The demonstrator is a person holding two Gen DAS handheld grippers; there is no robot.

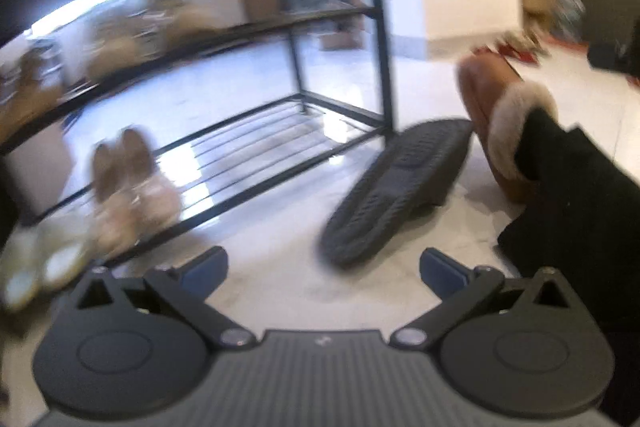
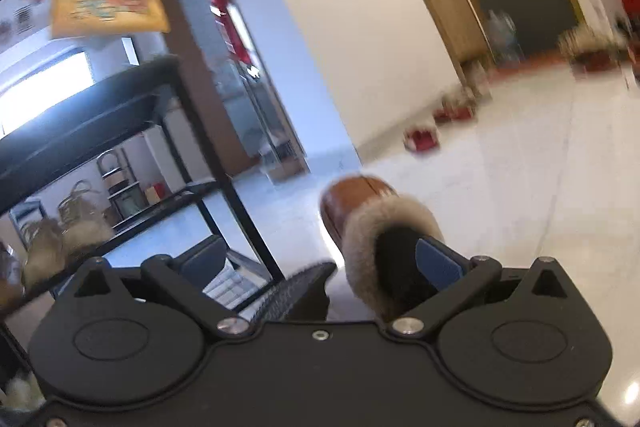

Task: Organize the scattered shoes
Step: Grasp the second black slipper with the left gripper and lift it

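My left gripper [image 1: 323, 269] hangs with fingers spread wide and empty. The overturned shoe [image 1: 394, 183] lies sole-up on the floor just ahead at one o'clock, its long axis running toward one o'clock, beside the rack [image 1: 248, 143]. My right gripper [image 2: 322, 263], also spread, has one finger inside the fur-lined shoe [image 2: 372, 223].

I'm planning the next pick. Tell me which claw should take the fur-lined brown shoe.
Right. The right claw is open, with one finger already inside the fur-lined brown shoe. The left claw, also open, points at the overturned shoe showing its black sole; the brown shoe sits off to its side.
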